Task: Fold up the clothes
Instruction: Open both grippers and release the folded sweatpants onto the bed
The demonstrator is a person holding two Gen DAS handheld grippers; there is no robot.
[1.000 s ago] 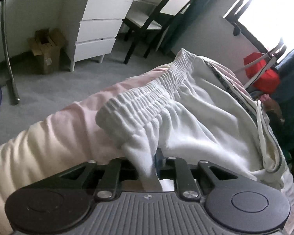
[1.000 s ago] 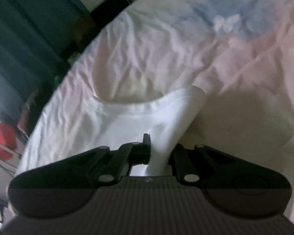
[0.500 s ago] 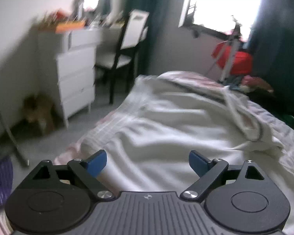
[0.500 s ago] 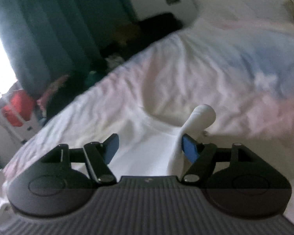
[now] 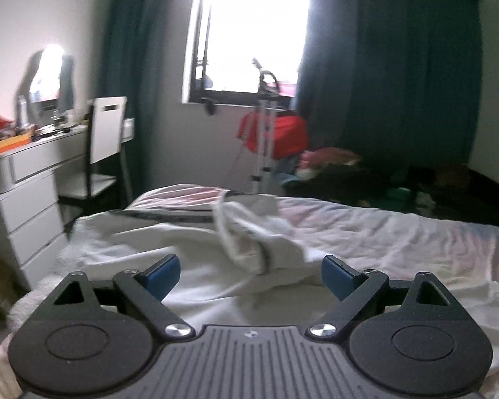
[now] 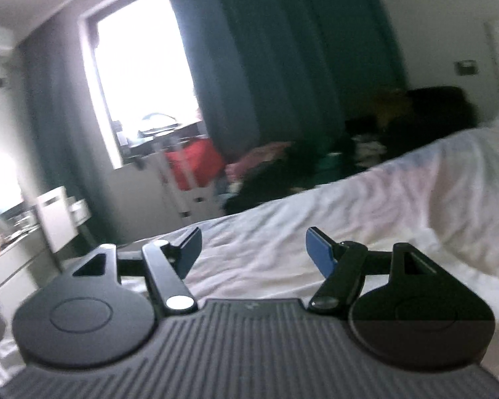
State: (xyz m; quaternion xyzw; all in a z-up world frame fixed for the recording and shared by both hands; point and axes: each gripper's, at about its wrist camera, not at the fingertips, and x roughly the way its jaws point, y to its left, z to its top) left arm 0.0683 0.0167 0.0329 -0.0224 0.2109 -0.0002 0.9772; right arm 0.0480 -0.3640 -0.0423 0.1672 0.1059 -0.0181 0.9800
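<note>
White pants (image 5: 216, 259) with a dark side stripe lie crumpled on the bed (image 5: 399, 232), one leg folded over in a bunched ridge (image 5: 246, 242). My left gripper (image 5: 249, 274) is open and empty, raised just above the near part of the garment. My right gripper (image 6: 253, 249) is open and empty, lifted above the pale sheet (image 6: 349, 212); the pants barely show in the blurred right wrist view.
A white dresser (image 5: 26, 193) and a chair (image 5: 103, 153) stand left of the bed. A tripod with a red cloth (image 5: 272, 133) stands under the window (image 5: 249, 33). Dark clothes are piled (image 5: 415, 186) beyond the bed's far side, by teal curtains.
Both grippers were shut on the white garment a second ago. They opened, let it drop onto the bed, and have lifted and tilted up toward the window.
</note>
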